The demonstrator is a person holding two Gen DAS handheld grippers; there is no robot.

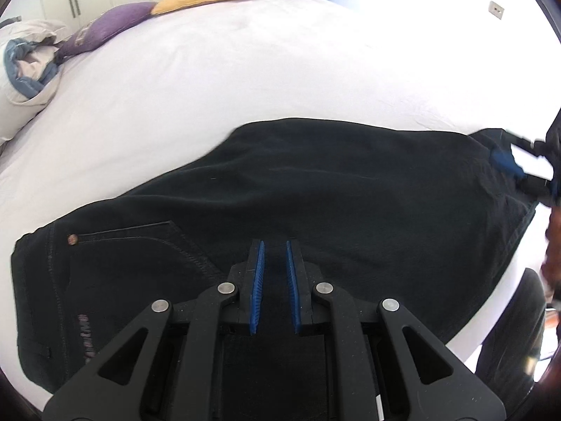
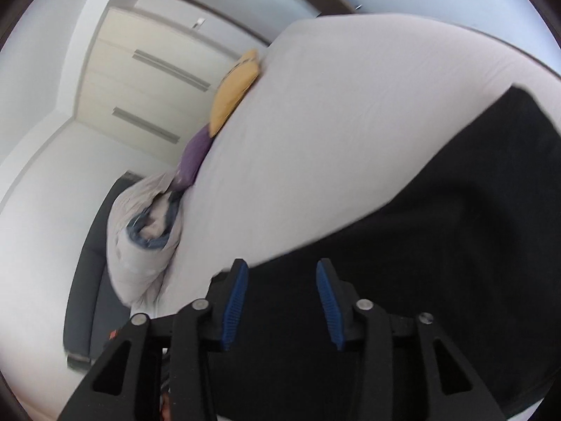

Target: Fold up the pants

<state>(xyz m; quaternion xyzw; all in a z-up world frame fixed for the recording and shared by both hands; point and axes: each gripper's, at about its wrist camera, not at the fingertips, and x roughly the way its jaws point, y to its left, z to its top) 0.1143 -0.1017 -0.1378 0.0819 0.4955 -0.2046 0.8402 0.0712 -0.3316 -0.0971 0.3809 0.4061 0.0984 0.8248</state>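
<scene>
The left gripper hangs over the black pants, its blue pads a small way apart, holding nothing. The right gripper is wide, at the pants' edge. The soft, thick pants lie flat on the smooth white bed. I think both should pinch the edge tight, then lift together.

Black claw linkages, blue ribbed pads, silver pivot pins.
</scene>
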